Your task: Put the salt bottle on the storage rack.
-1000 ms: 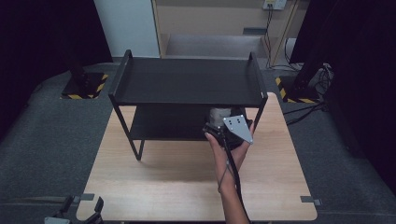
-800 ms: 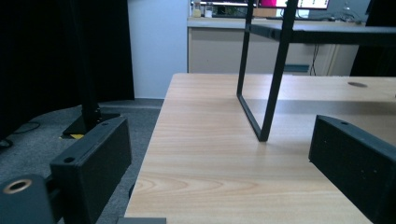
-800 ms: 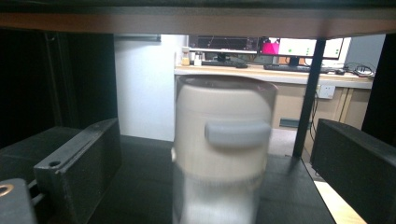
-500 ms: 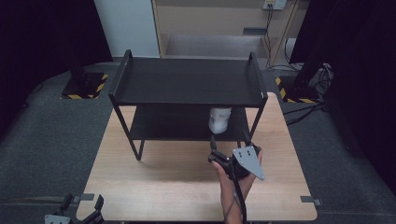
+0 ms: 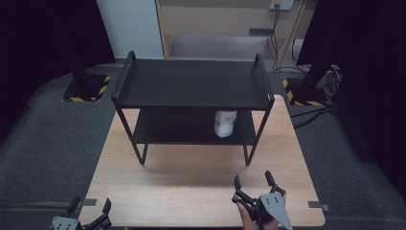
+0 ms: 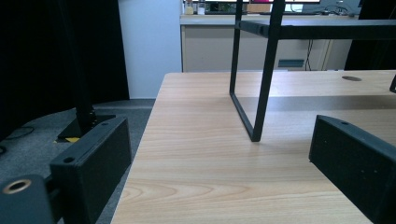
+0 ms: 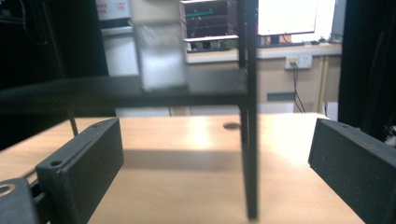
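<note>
With the wooden table (image 5: 191,182) stretching wide beneath it, the black two-tier rack (image 5: 194,84) stood at the far half of the surface, and on its lower shelf (image 5: 182,128), toward the right end, sat the white container (image 5: 225,122), upright and touching no gripper. By the look of things, your placing job was essentially complete: the container rested on the shelf, and what seemed left was only to bring your tools to rest. Your right gripper (image 5: 254,182) lay at the near edge of the table, well apart from the rack, its jaws spread and holding nothing; the right gripper view confirmed the gap, with the pale container (image 7: 160,56) blurred on the shelf ahead. Your left gripper (image 5: 90,207) waited at the near left corner, jaws likewise parted and unloaded, facing a rack leg (image 6: 264,74). No brand or lettering could be read on the container; any label there was too small and soft to make out.
</note>
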